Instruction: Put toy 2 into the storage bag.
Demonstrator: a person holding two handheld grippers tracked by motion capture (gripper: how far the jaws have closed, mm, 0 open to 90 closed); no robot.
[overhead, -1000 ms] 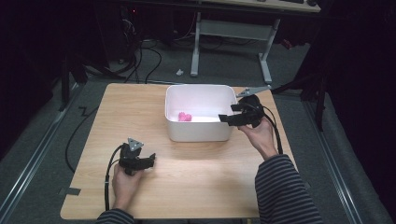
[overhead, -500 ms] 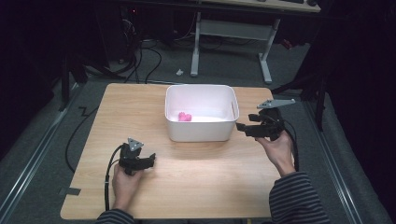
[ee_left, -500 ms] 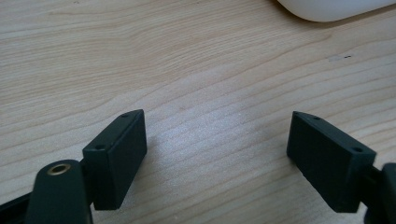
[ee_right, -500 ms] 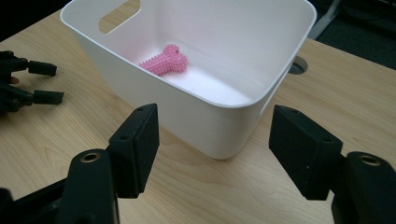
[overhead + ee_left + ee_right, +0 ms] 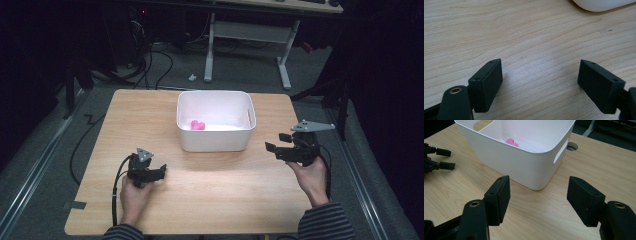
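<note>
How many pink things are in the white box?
1. One pink thing lies on the floor of the white box, toward its left side. The near wall may hide others.

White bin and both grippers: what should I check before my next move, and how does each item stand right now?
1. Pink object inside the white bin: ok, it lies on the bin's floor.
2. Right gripper empty: ok, jaws apart with nothing between them, though they have just been closing a little.
3. Left gripper empty: ok, jaws wide over the bare wooden table.
4. Both grippers clear of the bin: ok, each is apart from its walls.
5. Bin upright and fully on the table: ok.
6. Whether the pink object is soft or hard: cannot tell.
</note>
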